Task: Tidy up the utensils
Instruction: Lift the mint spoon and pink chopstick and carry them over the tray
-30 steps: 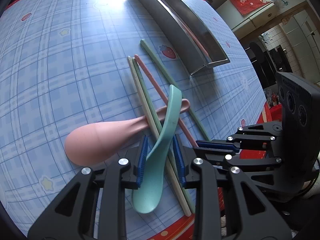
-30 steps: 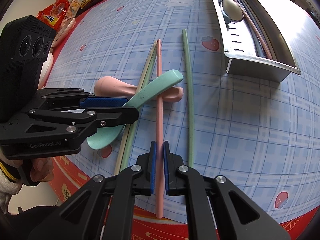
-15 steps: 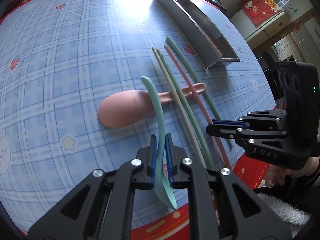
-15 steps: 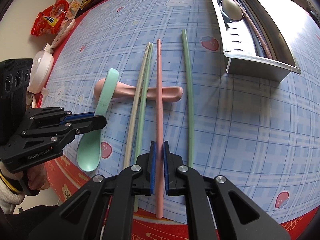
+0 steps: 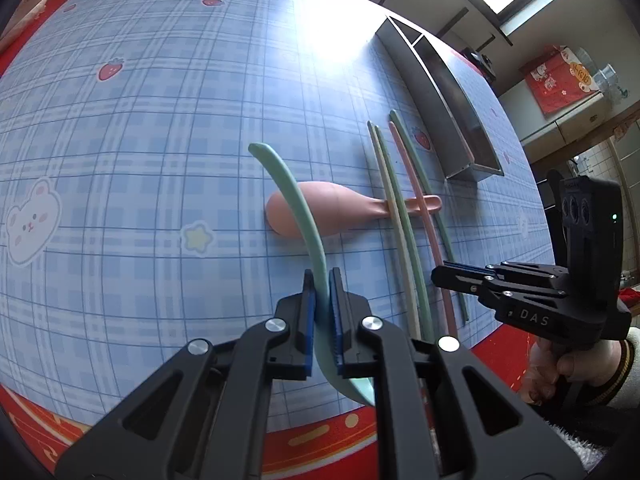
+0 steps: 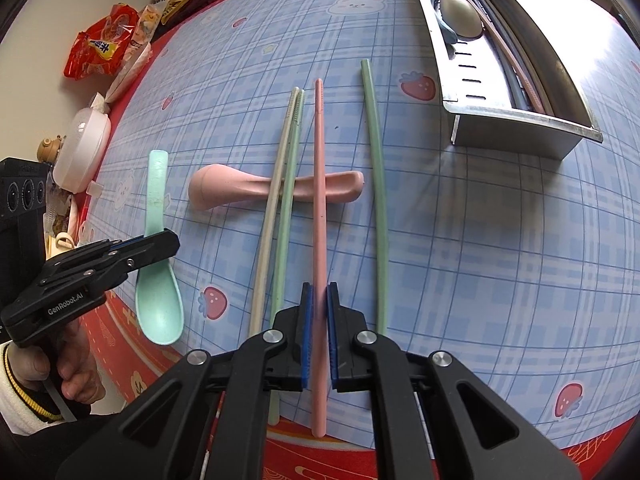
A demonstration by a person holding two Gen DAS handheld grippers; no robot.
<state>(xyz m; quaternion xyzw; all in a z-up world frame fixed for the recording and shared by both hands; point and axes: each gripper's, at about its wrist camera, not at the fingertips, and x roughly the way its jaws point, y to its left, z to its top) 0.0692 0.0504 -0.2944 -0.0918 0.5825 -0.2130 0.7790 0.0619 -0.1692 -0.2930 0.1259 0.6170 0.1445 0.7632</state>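
Spoon [image 5: 298, 208] was pinched in the left gripper [image 5: 320, 312], handle pointing away; tray [image 6: 516, 120] sat far right, past the right gripper [image 6: 318, 328] clamping the pink chopstick [image 6: 319, 200].

Blue plaid tablecloth [image 6: 480, 240] — mint spoon [image 6: 158, 300], pink spoon [image 6: 224, 188], pink chopstick [image 6: 319, 200] — red border.

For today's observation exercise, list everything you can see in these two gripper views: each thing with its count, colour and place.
Teal spoon: one, teal, clamped in left gripper, left of the rest.
Pink spoon: one, pink, lying under three chopsticks.
Pink chopstick: one, between right gripper's pads.
Green chopsticks: two, pale green.
Beige chopstick: one, beside a green one.
Metal tray: one, steel, far right, holding utensils.
Tablecloth: one, blue plaid.
Snack bags: several, table's far left edge.
Left gripper: black, shut.
Right gripper: black, shut.
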